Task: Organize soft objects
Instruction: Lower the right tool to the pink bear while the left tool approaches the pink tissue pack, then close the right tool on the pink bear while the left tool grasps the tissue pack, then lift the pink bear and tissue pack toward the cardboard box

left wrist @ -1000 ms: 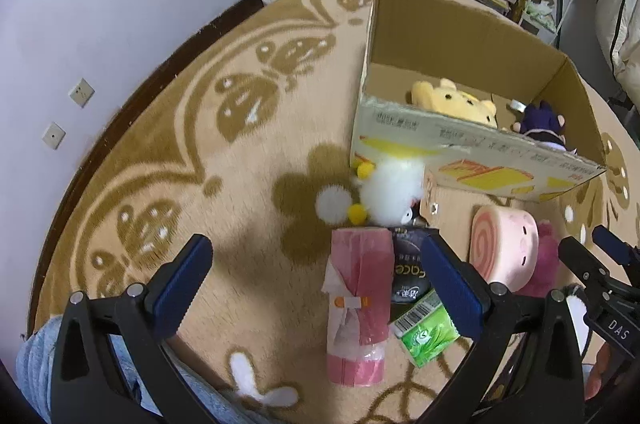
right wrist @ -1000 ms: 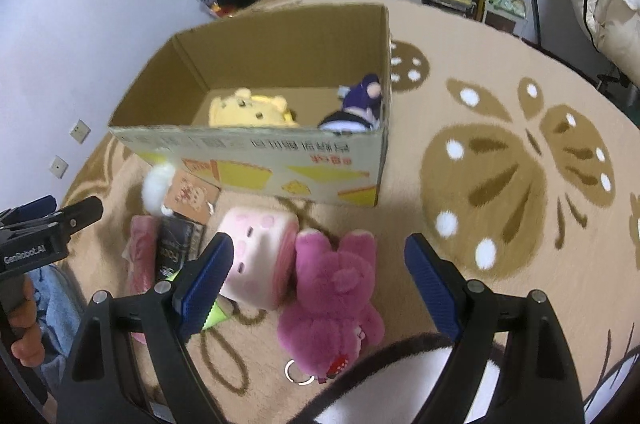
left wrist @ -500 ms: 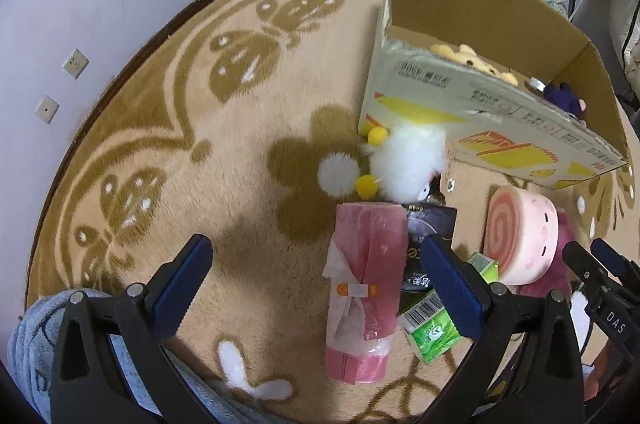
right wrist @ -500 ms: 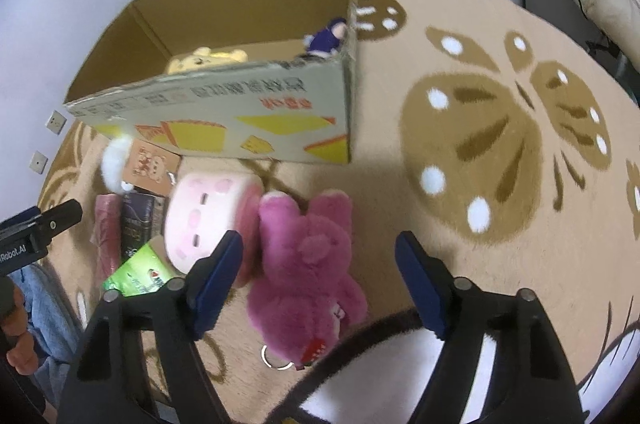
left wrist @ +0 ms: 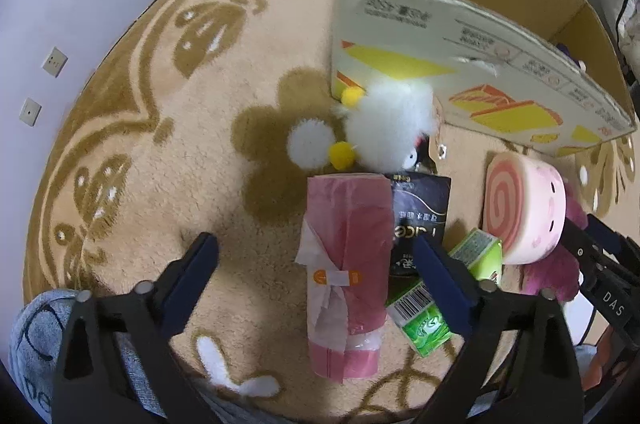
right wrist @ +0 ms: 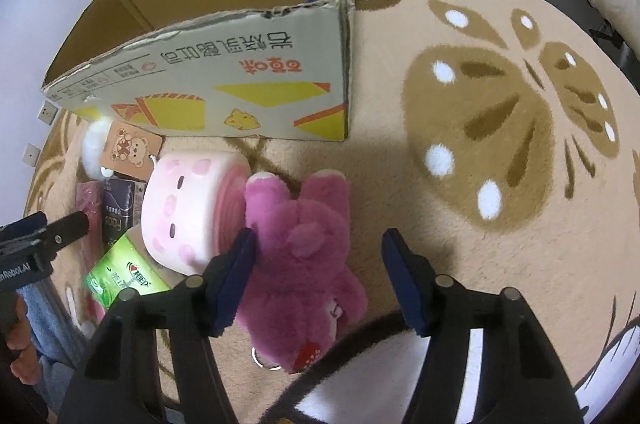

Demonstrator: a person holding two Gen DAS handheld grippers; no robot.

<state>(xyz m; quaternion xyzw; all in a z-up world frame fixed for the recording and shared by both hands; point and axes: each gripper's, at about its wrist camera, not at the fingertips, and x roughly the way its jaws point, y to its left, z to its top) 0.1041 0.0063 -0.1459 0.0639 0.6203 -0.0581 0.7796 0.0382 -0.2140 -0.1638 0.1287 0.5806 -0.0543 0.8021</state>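
Observation:
My left gripper (left wrist: 316,256) points down over a pink wrapped roll (left wrist: 348,256) lying on the rug. Its jaws are closing with the roll between them, and neither pad presses on it. My right gripper (right wrist: 319,244) hangs over a magenta plush bear (right wrist: 308,244). Its jaws are closing around the bear; the left pad is at the bear's side and the right pad stands apart. A pink swirl-cake plush (right wrist: 188,207) lies beside the bear. A white fluffy plush (left wrist: 388,127) rests against the cardboard box (right wrist: 240,75).
A black packet (left wrist: 420,207) and a green carton (left wrist: 428,320) lie between the pink roll and the cake plush. A bear-print tag (right wrist: 130,147) sits by the box wall. A person's denim knee (left wrist: 32,336) is at the lower left. Patterned rug stretches to the right of the bear.
Both grippers have sunk closer to the rug and tipped further down. Both pairs of jaws have narrowed, the right more. The toys inside the box have dropped out of sight behind its wall.

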